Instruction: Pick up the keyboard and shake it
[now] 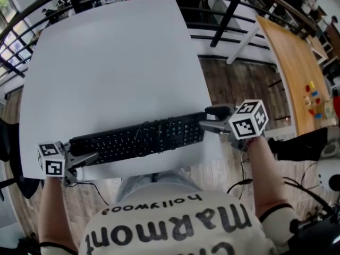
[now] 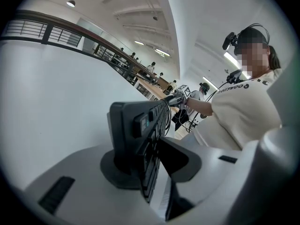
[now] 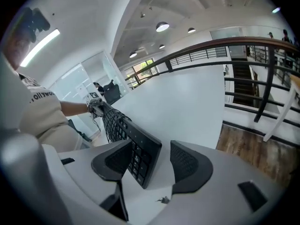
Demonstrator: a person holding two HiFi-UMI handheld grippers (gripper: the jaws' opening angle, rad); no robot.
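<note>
A black keyboard lies lengthwise along the near edge of the white table, with its cable bunched on top of the keys. My left gripper is shut on its left end; in the left gripper view both pads press on the keyboard. My right gripper is at the right end. In the right gripper view the keyboard's end stands between the wide jaws of that gripper, close to the left pad and with a clear gap to the right pad.
Beyond the table's right edge are a wooden floor, a dark railing and a long wooden table with small coloured blocks. The person's torso in a light shirt is right behind the near edge.
</note>
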